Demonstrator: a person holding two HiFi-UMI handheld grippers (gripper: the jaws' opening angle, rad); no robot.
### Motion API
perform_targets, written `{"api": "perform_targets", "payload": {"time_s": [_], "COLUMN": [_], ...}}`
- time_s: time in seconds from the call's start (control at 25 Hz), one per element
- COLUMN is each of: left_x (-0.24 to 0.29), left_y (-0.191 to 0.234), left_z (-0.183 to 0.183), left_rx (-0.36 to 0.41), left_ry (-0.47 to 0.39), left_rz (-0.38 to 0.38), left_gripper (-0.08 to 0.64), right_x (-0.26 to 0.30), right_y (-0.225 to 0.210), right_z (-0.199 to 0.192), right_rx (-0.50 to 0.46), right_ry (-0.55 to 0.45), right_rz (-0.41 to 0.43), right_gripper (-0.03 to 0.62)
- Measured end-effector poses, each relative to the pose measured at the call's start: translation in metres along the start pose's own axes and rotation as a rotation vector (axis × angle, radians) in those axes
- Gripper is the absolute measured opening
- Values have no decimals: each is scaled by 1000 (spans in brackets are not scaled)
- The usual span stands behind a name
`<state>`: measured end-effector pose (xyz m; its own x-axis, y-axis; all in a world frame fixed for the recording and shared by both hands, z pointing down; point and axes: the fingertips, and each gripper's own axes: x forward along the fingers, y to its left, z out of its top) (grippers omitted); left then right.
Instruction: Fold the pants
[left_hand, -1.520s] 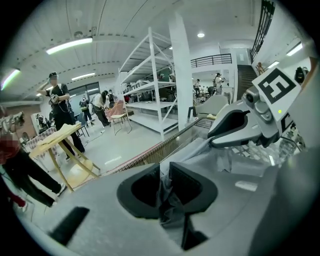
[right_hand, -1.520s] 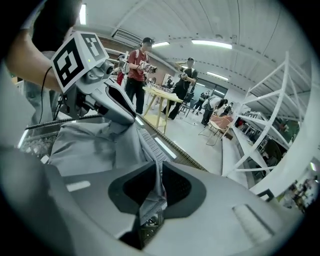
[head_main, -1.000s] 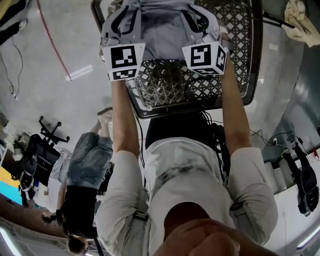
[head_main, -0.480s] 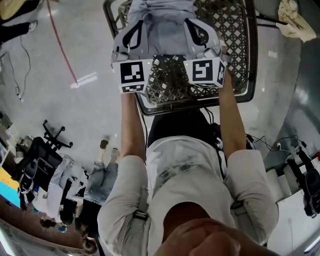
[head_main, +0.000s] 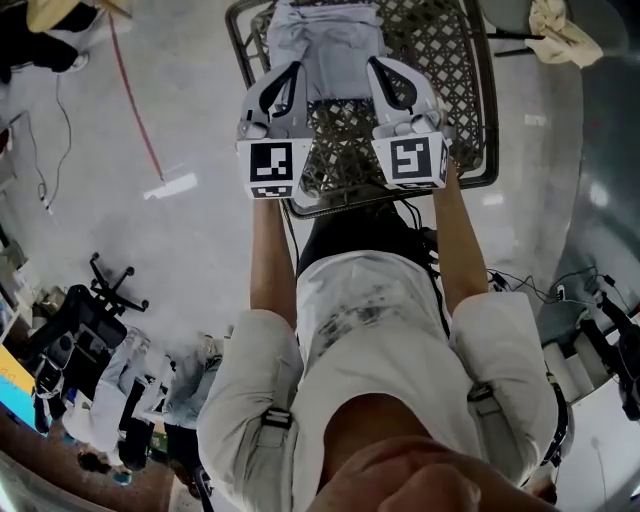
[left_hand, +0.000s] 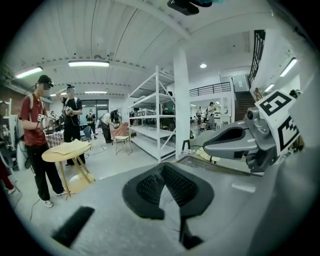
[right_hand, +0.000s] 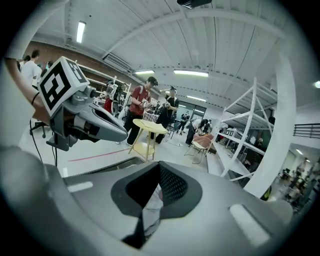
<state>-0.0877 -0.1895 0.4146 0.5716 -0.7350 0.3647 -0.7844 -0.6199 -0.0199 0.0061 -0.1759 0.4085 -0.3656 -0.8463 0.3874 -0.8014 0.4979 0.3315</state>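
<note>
Head view: left gripper (head_main: 288, 75) and right gripper (head_main: 382, 70) each pinch the grey pants (head_main: 325, 35), which hang just ahead over a mesh basket (head_main: 455, 70). The cloth is probably light and floppy; edge corners look best to grip.

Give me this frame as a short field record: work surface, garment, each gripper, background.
surface: black mesh table
garment: grey pants, lying on the mesh table, near edge held between the two grippers
left gripper: shut on the pants' near edge
right gripper: shut on the pants, with cloth showing between its jaws
fold progress: cannot tell
background: bystanders beside a round wooden table, white shelving
</note>
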Motion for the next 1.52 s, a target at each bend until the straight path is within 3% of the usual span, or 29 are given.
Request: {"api": "perform_targets", "payload": {"time_s": [0.6,1.52], "left_x": [-92,-147], "left_y": [-36,-64], "left_z": [30,58], "left_rx": [-31,-15], "left_ry": [-69,-116], "left_rz": [-37,-26], "left_gripper": [5,5], "right_x": [-94,-157], "right_y": [36,50], "right_z": [49,83], "right_rx": [132,118], "right_ry": [-86,-148], "right_rz": [3,15], "right_gripper": [8,8]}}
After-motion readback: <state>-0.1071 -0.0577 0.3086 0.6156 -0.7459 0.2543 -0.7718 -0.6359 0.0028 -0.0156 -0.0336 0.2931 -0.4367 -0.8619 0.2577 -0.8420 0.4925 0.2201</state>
